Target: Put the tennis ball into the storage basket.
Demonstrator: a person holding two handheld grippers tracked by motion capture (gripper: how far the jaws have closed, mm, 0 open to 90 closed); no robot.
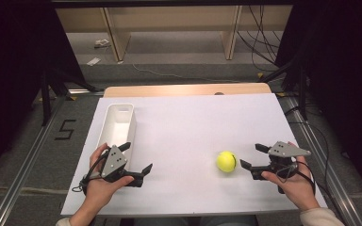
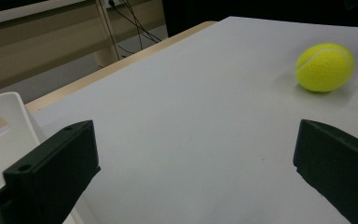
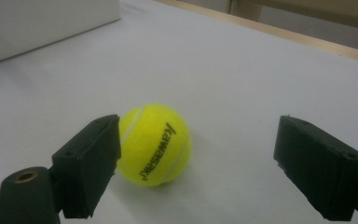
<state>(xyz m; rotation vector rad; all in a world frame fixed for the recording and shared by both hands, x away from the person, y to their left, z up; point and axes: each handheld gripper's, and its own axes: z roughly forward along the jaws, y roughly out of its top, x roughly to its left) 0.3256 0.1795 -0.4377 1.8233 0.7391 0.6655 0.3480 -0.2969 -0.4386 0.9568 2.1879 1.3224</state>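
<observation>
ball (image 3: 154,144) lettered "Kawasaki", right claw (image 3: 198,163) agape

A white-topped table (image 1: 188,117) with a pale wooden far edge stands on grey carpet (image 1: 37,155) in a dim room.

Light wooden shelving (image 1: 169,28) crosses the top of the frame, black cables (image 1: 259,42) trailing down at upper right and small pale scraps (image 1: 94,61) lying on the floor at upper left. Metal rails (image 1: 23,165) run along both sides of the table, a black mark shaped like a 5 (image 1: 65,129) is on the carpet at left, and dark curtains (image 1: 9,70) close off both edges.
</observation>
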